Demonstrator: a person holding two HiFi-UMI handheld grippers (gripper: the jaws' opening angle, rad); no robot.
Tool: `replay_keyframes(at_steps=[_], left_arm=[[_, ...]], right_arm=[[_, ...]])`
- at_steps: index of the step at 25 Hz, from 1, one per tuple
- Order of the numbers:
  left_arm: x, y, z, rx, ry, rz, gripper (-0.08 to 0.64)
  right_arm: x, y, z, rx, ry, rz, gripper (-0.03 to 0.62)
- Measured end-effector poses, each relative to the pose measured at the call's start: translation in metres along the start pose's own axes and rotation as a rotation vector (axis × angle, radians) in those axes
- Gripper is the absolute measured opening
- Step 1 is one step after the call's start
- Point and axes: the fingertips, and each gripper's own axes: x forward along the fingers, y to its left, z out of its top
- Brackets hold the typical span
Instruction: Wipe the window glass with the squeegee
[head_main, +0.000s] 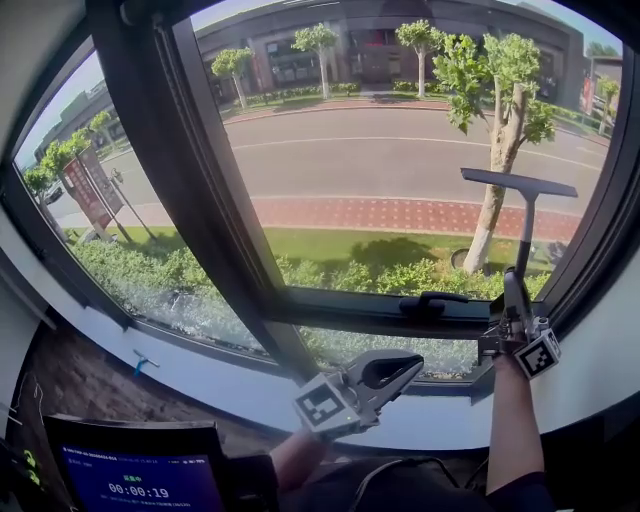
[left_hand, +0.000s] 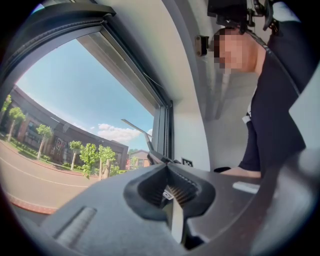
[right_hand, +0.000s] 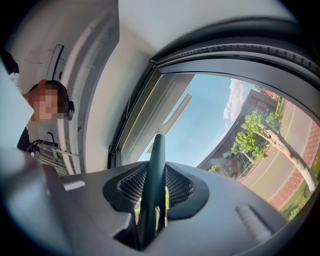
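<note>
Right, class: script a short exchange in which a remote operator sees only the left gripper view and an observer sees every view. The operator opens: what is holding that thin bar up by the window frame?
Observer: The right gripper is. It is shut on the handle of the squeegee.
Operator: Where is its blade?
Observer: In the head view it lies level, up on the right pane of the window glass, crossing in front of the tree trunk. I cannot tell whether it touches the glass.
Operator: And where does my gripper sit?
Observer: The left gripper is low, below the window handle, left of the right one.
</note>
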Motion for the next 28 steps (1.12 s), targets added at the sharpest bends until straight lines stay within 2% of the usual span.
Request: replay_keyframes(at_steps=[13,28], left_arm=[[0.001,-0.005,-0.008,-0.023,0.038,-0.006,0.003],[0.0,-0.005,-0.022,-0.043,0.079,0.008,0.005]], right_arm=[[-0.044,-0.012,-0.043,0.08,0.051,-0.066,0.098],[-0.083,-0.026,-0.086,0.185,0.105,-0.104,0.098]])
